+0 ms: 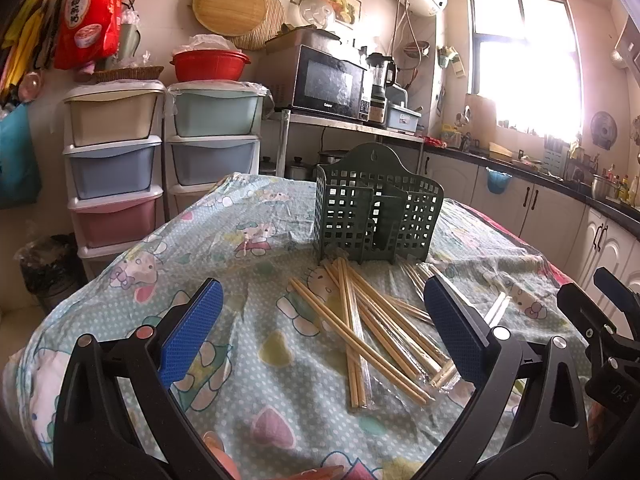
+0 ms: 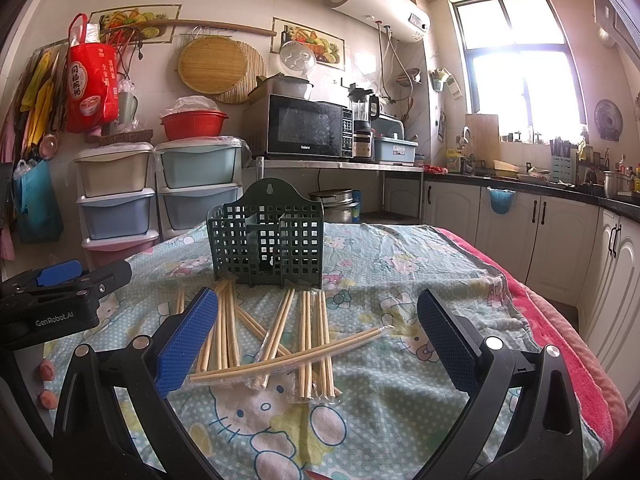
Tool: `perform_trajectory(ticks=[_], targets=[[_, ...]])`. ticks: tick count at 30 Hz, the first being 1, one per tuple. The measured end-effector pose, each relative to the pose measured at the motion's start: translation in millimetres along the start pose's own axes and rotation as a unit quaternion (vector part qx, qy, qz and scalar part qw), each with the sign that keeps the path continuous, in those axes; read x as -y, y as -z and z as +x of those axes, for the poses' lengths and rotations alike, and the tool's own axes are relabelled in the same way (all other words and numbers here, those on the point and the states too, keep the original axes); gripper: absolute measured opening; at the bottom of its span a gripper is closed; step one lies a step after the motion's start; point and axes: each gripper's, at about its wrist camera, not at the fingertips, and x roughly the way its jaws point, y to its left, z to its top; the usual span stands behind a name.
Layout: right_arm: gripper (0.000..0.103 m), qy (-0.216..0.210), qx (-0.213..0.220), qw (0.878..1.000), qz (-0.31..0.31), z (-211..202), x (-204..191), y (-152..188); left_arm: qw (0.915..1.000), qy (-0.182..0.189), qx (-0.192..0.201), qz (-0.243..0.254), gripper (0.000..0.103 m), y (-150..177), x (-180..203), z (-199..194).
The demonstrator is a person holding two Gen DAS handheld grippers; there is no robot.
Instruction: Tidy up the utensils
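A dark green lattice utensil holder [image 1: 378, 208] [image 2: 267, 242] stands upright on the table, with nothing visible inside it. In front of it lies a loose pile of wooden chopsticks [image 1: 368, 328] [image 2: 276, 336], several pairs in clear plastic sleeves. My left gripper [image 1: 324, 332] hovers open over the near side of the pile, its blue pads wide apart. My right gripper [image 2: 316, 344] is open too, straddling the pile from the right side. Each gripper shows at the edge of the other's view: the right gripper [image 1: 612, 320] and the left gripper [image 2: 64, 284].
The table wears a cartoon-print cloth [image 1: 260, 380] [image 2: 400, 280] under clear plastic, with a red blanket edge [image 2: 560, 332] on the right. Stacked plastic drawers [image 1: 116, 160] stand behind left. A microwave [image 2: 308, 126] on a shelf and kitchen counters [image 2: 540, 196] sit further back.
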Motion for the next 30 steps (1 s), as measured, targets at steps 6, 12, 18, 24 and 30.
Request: perform_trajectory(ticks=[6, 12, 18, 24, 30], targets=[[0.097, 0.000, -0.001, 1.000, 0.001, 0, -1, 1, 1.0000, 0.000, 0.000, 0.000, 0.093, 1, 0, 0], [0.097, -0.004, -0.007, 1.000, 0.001, 5, -2, 3, 1.0000, 0.004, -0.005, -0.003, 0.093, 2, 1, 1], [0.097, -0.022, -0.037, 0.999, 0.016, 14, 3, -4, 0.9995, 0.009, -0.024, -0.019, 0.093, 2, -9, 11], [0.097, -0.039, -0.070, 0.997, 0.019, 30, 4, -13, 0.9984, 0.015, -0.044, -0.034, 0.093, -4, -19, 19], [0.097, -0.043, -0.094, 0.994, 0.028, 47, 11, -29, 0.9975, 0.026, -0.061, -0.024, 0.093, -18, -18, 31]])
